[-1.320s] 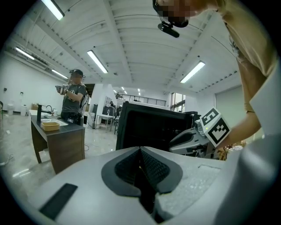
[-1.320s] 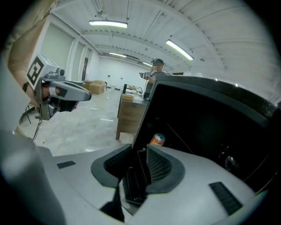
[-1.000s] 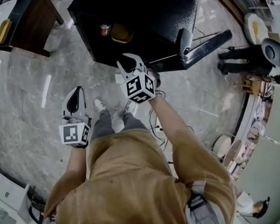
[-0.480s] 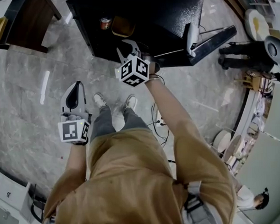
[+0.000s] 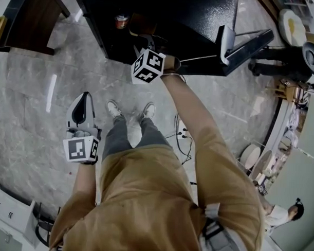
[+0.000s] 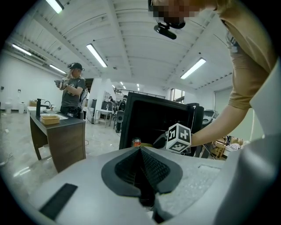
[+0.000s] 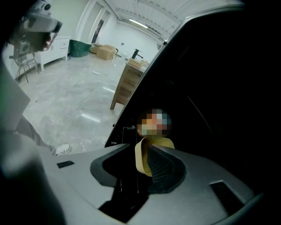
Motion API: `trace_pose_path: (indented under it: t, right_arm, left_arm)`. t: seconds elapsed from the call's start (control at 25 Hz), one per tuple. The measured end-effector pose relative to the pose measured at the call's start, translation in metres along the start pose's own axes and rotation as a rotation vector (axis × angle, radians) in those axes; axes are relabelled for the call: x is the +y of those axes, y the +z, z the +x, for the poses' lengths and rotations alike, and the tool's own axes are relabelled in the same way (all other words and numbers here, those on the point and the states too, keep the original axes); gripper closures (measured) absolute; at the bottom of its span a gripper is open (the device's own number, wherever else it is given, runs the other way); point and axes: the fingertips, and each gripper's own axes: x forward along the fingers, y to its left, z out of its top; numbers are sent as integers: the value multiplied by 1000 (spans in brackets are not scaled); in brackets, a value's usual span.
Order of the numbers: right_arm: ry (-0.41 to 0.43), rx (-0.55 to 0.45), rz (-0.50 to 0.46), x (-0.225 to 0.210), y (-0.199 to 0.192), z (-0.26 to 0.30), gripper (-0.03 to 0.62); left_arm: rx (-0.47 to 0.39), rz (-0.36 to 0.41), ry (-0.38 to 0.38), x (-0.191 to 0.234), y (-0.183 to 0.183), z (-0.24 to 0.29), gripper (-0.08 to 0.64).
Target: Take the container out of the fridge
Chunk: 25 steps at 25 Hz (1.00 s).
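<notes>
The black fridge [image 5: 176,15] stands open in front of me, its door [image 5: 242,45] swung out to the right. On its shelf sits the yellow container [image 5: 137,26] beside a red can [image 5: 121,19]. My right gripper [image 5: 147,45] reaches into the fridge. In the right gripper view the container's wall [image 7: 141,158] stands between the jaws of the right gripper [image 7: 139,151], which are opening, with a gap on the left side. My left gripper [image 5: 86,98] hangs low at the left, shut and empty; its view shows the fridge [image 6: 153,118] and the can [image 6: 136,142].
A dark wooden table [image 5: 32,20] stands at the top left. Cables [image 5: 182,139] lie on the stone floor by my feet [image 5: 114,109]. Black equipment [image 5: 287,65] stands at the right. Another person [image 6: 72,90] stands behind a wooden counter [image 6: 59,132].
My right gripper has gone forward from in front of the fridge into its open compartment, to the yellow container. The left gripper has hardly moved.
</notes>
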Motion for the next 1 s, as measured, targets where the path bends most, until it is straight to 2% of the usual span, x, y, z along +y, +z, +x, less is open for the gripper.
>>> trace_pose_path:
  t: [0.32, 1.0]
  right_arm:
    - [11, 73, -34, -2, -16, 40, 472]
    - [41, 122, -73, 1, -25, 86, 474]
  left_arm:
    - [28, 3, -4, 6, -11, 7, 558]
    - [63, -7, 0, 20, -24, 19, 558]
